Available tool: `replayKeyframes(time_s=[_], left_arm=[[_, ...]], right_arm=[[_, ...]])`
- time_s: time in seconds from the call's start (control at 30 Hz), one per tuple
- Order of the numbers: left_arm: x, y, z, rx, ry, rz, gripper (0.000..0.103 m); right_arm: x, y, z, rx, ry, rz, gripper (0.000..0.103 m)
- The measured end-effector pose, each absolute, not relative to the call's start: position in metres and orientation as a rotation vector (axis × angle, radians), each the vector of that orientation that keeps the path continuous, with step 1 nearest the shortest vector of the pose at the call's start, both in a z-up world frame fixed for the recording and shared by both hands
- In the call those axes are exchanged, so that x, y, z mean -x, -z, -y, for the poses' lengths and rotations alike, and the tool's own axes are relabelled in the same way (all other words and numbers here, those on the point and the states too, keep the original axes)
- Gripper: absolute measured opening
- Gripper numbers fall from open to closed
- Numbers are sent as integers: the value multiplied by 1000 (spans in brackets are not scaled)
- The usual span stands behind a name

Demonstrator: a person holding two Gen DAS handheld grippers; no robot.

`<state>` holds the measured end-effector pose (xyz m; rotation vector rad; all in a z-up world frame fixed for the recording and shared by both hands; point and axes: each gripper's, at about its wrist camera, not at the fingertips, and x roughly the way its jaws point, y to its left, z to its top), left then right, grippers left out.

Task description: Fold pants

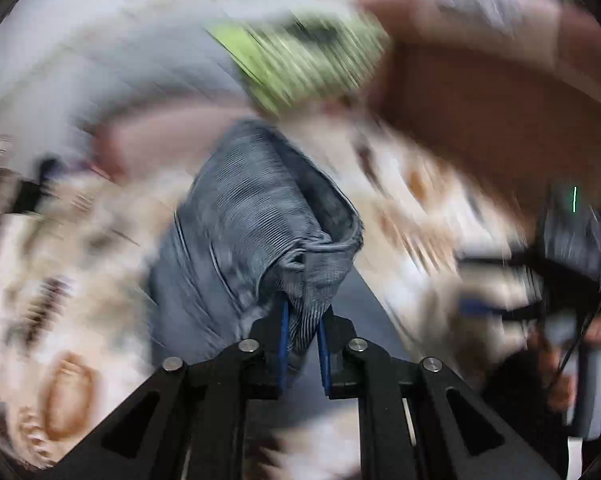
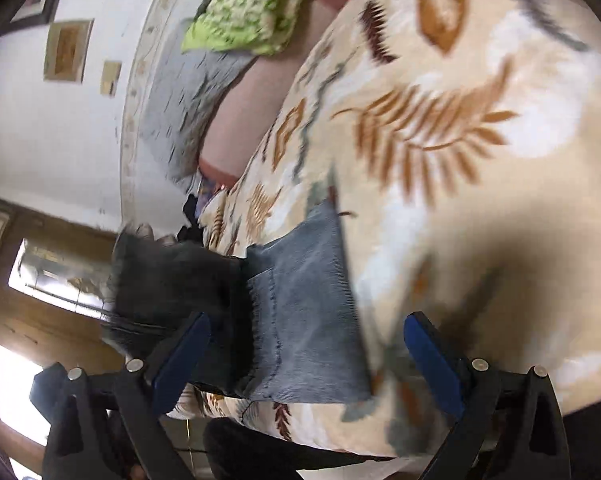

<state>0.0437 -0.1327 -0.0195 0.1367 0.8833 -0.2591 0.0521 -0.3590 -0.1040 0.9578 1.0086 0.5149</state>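
The pants (image 1: 256, 216) are grey-blue ribbed fabric. My left gripper (image 1: 303, 322) is shut on a bunched edge of them and holds them lifted over the bed; the view is blurred by motion. In the right wrist view the pants (image 2: 308, 316) lie partly flat on the leaf-patterned blanket (image 2: 460, 160). My right gripper (image 2: 306, 350) is open and empty, with its blue pads to either side of the pants near the bed's edge. The other gripper shows in the right wrist view (image 2: 172, 280) as a dark blurred shape at the pants' left end.
A green patterned pillow (image 2: 248, 8) and a grey cushion (image 2: 188, 96) lie at the head of the bed. A white wall with framed pictures (image 2: 66, 50) and a wooden door (image 2: 40, 280) stand beyond. A brown headboard (image 1: 480, 92) shows in the left wrist view.
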Motion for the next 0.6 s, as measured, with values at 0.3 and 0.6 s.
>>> replayKeyframes(time_s=[0.3, 0.6], left_arm=[[-29, -15, 85, 54, 396, -855, 78], [-49, 6, -20, 166, 22, -851, 82]], right_arm=[[-46, 110, 352, -962, -530, -1046, 99], [-49, 114, 294, -1077, -666, -1143, 99]])
